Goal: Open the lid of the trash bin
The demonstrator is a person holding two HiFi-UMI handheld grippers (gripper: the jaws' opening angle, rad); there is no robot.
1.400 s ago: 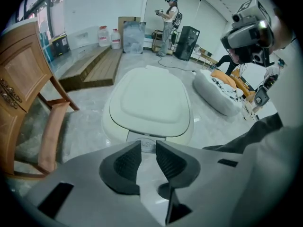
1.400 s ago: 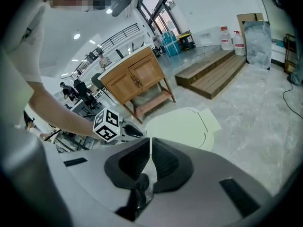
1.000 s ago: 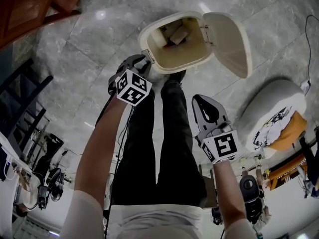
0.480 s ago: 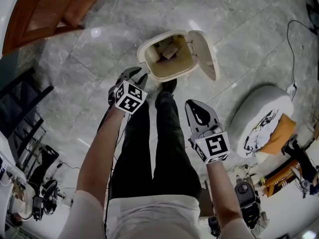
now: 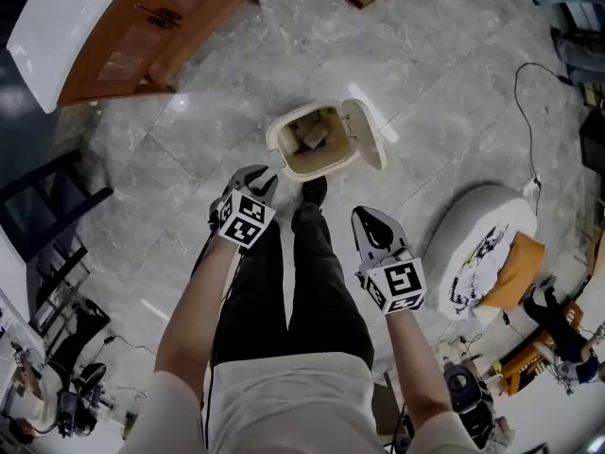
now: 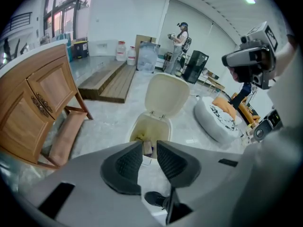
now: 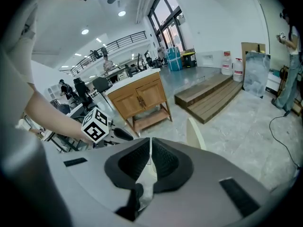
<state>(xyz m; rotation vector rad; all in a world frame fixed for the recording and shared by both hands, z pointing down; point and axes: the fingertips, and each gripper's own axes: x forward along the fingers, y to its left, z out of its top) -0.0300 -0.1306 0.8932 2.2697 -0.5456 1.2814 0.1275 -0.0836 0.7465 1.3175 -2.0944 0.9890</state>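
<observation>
Right gripper (image 7: 150, 143), jaws closed to a thin slit, nothing between them. Beyond: upright bin lid (image 7: 194, 133) seen edge-on; left gripper (image 7: 124, 135) at left; wooden cabinet (image 7: 140, 97) behind.

I'm in a big open hall that looks like a recording lab. It has a grey marble floor (image 5: 454, 83) and tall windows (image 7: 163, 13). A wooden cabinet (image 6: 38, 103) stands at left, a beanbag (image 5: 473, 244) at right, a camera rig (image 6: 251, 56) at upper right, and a person (image 6: 180, 41) with gear at the back.
</observation>
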